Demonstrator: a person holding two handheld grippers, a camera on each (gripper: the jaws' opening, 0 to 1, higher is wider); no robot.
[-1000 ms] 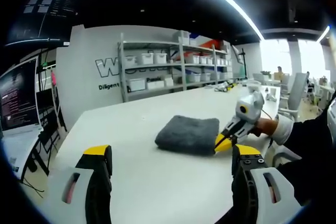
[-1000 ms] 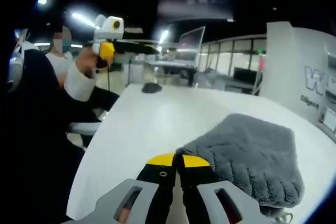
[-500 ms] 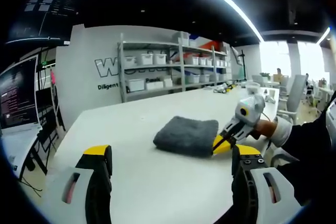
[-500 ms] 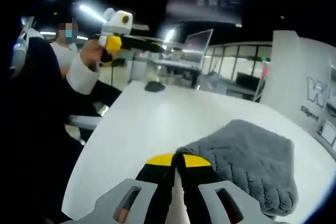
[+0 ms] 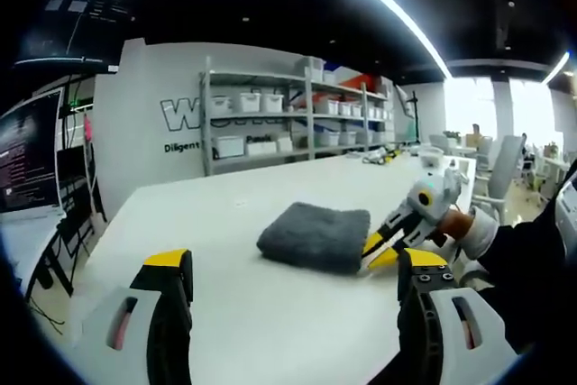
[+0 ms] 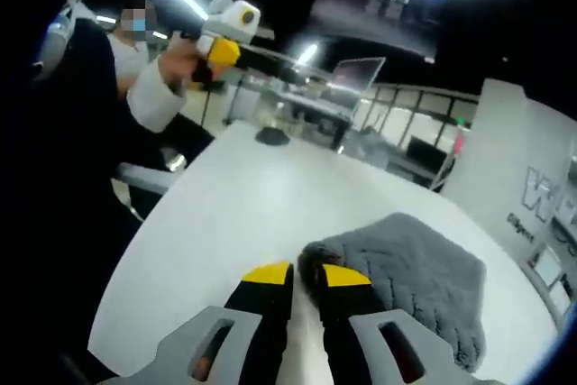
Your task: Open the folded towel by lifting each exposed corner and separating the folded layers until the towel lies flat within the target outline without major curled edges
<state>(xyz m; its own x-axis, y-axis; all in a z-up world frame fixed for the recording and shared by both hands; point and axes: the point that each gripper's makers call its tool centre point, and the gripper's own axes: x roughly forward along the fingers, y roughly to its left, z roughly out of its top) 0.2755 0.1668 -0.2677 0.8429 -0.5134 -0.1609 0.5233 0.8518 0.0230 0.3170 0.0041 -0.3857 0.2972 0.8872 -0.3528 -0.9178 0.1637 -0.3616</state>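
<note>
Right tongs (image 6: 306,279) parted, towel (image 6: 410,279) corner beside

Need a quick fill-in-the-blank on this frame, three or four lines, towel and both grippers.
1. The towel on the white table is ____ in colour.
2. The towel is not yet opened; it lies ____.
3. The left gripper has its jaws wide ____.
4. The right gripper sits at the towel's near ____.

Missing words: grey; folded; open; corner
</note>
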